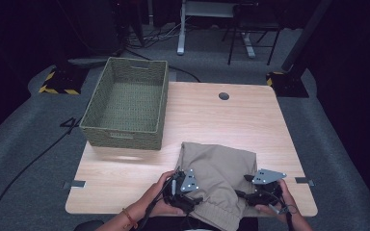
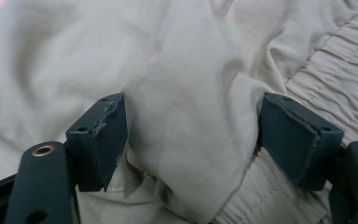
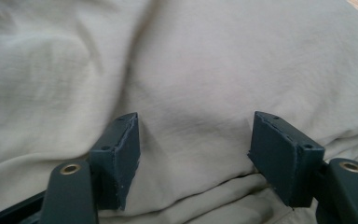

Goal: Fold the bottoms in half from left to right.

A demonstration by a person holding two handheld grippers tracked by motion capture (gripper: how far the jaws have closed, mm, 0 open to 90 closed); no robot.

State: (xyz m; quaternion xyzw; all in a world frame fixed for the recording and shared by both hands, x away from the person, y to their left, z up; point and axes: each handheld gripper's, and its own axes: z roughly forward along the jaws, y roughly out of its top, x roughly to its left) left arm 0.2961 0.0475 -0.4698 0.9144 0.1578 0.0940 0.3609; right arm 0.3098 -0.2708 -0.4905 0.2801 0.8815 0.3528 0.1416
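Note:
A folded beige garment (image 1: 218, 180) with an elastic waistband lies at the front of the wooden table (image 1: 212, 120), its near end hanging over the edge. My left gripper (image 1: 200, 198) presses into the garment's left side; in the left gripper view it (image 2: 191, 135) stands open with a bulge of the cloth (image 2: 186, 93) between the jaws and the gathered waistband (image 2: 340, 84) at the right. My right gripper (image 1: 241, 194) sits at the garment's right side; in the right gripper view it (image 3: 193, 149) is open, its jaws astride the cloth (image 3: 191, 74).
A green woven basket (image 1: 125, 132), with nothing in it, stands at the table's back left. A round cable hole (image 1: 224, 96) sits near the far edge. Bare wood lies between basket and garment. Table legs and cables stand on the grey floor beyond.

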